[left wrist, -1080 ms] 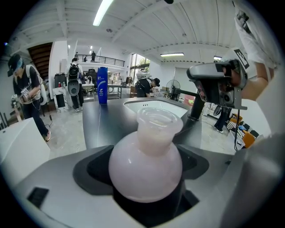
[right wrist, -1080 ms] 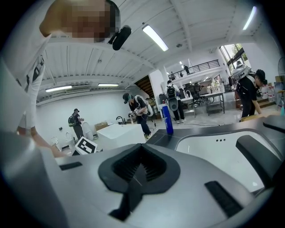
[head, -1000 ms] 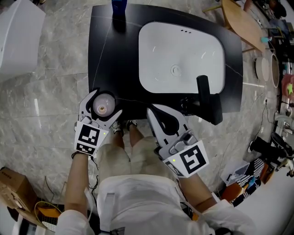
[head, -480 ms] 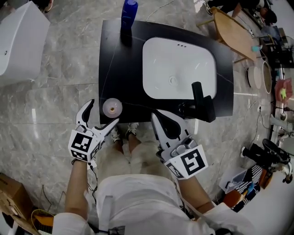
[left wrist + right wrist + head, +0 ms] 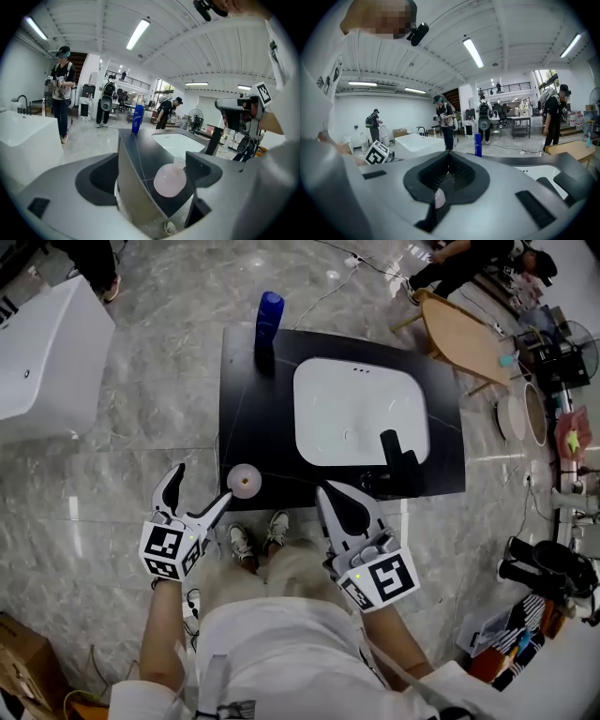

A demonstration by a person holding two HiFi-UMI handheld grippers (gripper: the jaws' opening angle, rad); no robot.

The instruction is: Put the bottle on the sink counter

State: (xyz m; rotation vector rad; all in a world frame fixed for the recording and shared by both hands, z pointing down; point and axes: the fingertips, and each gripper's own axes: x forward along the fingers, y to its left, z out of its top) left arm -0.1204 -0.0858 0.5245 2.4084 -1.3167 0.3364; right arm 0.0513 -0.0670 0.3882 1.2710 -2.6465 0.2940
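Note:
A round pink bottle (image 5: 245,479) stands upright on the near left corner of the black sink counter (image 5: 258,418). My left gripper (image 5: 202,484) is open, its jaws have just been opening, and nothing is between them. The bottle stands apart, just past its fingertips. In the left gripper view the bottle (image 5: 170,180) shows ahead of the spread left gripper (image 5: 151,172) on the counter's corner. My right gripper (image 5: 326,491) is shut and empty, hanging in front of the counter's near edge below the black faucet (image 5: 398,457). The right gripper (image 5: 446,164) has its ribbed pads together.
A white basin (image 5: 361,413) fills the counter's right half. A blue bottle (image 5: 269,315) stands at the far left corner. A white bathtub (image 5: 47,343) is at the left, and a wooden table (image 5: 464,334) at the upper right. People stand far off across the marble floor.
The left gripper, which stood around the pink bottle, has opened wider and drawn back and up from it. The bottle stays on the counter corner. The right gripper has risen, still shut.

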